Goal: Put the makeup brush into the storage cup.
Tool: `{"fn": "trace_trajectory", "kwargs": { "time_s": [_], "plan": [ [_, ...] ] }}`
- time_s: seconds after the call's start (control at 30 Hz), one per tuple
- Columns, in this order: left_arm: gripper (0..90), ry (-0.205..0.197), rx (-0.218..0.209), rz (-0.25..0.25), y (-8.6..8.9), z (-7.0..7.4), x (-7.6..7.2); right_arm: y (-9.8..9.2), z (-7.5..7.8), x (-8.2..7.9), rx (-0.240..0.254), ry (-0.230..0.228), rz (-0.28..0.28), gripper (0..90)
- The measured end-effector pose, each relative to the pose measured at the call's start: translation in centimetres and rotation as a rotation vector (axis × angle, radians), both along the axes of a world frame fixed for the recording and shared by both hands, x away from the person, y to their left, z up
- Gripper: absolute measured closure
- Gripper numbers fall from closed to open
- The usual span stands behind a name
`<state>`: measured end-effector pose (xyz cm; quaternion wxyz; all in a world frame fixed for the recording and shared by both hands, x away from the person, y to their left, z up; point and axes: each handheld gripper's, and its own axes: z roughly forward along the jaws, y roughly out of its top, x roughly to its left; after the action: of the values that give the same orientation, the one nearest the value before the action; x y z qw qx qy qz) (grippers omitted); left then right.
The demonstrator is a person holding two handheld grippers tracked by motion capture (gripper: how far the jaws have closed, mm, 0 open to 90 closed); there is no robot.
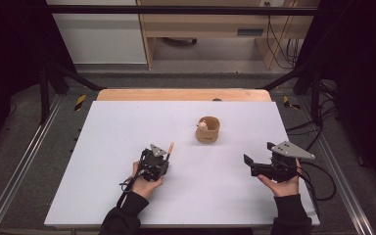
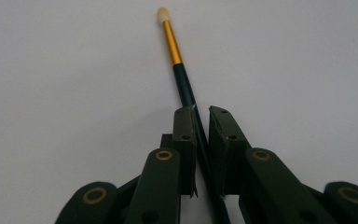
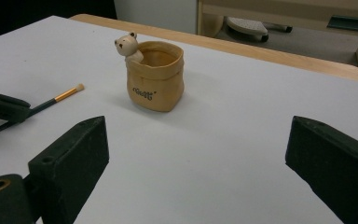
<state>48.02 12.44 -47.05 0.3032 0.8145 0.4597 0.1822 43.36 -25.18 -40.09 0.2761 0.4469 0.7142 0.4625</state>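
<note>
Brush point(image 2: 182, 70) clamped in left gripper point(image 2: 202, 122) over white bench point(image 1: 127, 127)
Right gripper point(image 3: 196, 154) fingers spread wide, empty, facing tan bear pot point(image 3: 154, 77)

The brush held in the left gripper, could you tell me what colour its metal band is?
Gold, on the brush, clearest in the left gripper view.

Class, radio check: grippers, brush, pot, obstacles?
Left gripper shut on brush. Right gripper open, empty. Bear pot upright, path unobstructed.
</note>
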Motion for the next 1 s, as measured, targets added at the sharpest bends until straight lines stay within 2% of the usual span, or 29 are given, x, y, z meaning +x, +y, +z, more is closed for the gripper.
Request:
{"fn": "trace_trajectory", "kwargs": {
  "time_s": [0.37,0.53,0.8,1.0],
  "plan": [
    [82.4,0.008,0.018,-0.032,0.4,0.1,0.2,0.0,0.0,0.0,-0.002,0.002,0.002,6.1],
    [76.2,0.013,0.019,-0.064,0.6,0.5,0.5,0.0,0.0,0.0,0.001,0.001,0.001,6.1],
    [70.0,0.008,0.036,-0.114,0.4,2.3,1.3,-0.1,0.0,0.0,0.005,0.001,0.003,6.0],
    [68.9,0.038,0.066,-0.153,0.1,2.5,2.0,0.0,0.0,0.0,0.007,0.004,0.004,6.0]
  ]
}}
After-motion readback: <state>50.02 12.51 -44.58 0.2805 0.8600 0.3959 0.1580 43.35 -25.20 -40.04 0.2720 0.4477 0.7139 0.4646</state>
